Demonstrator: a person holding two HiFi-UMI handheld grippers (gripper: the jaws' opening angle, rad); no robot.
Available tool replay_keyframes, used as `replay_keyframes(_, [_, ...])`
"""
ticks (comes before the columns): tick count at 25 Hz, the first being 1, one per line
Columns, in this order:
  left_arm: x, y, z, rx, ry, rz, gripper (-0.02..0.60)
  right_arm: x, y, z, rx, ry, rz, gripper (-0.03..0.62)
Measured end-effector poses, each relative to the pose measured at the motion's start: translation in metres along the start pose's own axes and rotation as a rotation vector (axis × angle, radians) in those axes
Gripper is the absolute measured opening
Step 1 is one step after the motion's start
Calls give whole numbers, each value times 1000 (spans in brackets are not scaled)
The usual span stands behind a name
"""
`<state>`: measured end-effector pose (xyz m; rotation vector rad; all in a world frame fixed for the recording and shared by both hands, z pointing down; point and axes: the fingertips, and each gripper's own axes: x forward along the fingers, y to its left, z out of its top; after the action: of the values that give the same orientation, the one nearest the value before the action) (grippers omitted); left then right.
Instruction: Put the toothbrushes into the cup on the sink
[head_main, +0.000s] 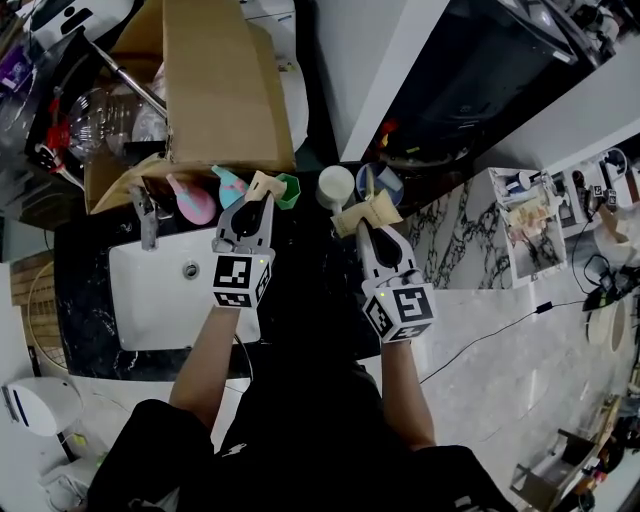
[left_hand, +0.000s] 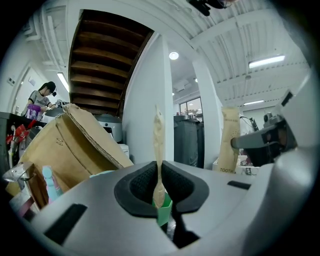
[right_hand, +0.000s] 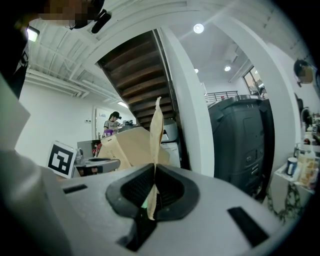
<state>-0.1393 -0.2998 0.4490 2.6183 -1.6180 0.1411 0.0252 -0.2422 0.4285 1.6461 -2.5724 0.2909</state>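
My left gripper (head_main: 258, 203) is shut on a thin, tan paper-wrapped toothbrush (head_main: 264, 184) above the black counter, just left of a small green cup (head_main: 290, 190). In the left gripper view the wrapper (left_hand: 158, 150) stands edge-on between the pads (left_hand: 142, 186), with the green cup (left_hand: 163, 212) behind. My right gripper (head_main: 369, 229) is shut on a second tan toothbrush packet (head_main: 366, 213), held right of a white cup (head_main: 335, 186). That packet (right_hand: 155, 135) rises upright from the right gripper's (right_hand: 151, 192) jaws.
A white sink (head_main: 160, 295) with a tap (head_main: 146, 212) lies left of the grippers. A large cardboard box (head_main: 215, 80) stands behind it, with pink and teal items (head_main: 196, 198) at its foot. A blue holder (head_main: 381, 183) sits right of the white cup; a marble counter (head_main: 470, 250) extends right.
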Motion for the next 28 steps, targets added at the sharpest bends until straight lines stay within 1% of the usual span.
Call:
replay_keyframes(14, [17, 3, -9, -28, 3, -13, 29, 6, -6, -6, 3, 24, -16, 15])
replay_keyframes(20, [23, 4, -17, -42, 17, -14, 29, 10, -8, -11, 5, 40, -17, 15])
replay_keyframes(28, [31, 4, -31, -41, 47, -20, 29, 18, -8, -18, 12, 59, -9, 15])
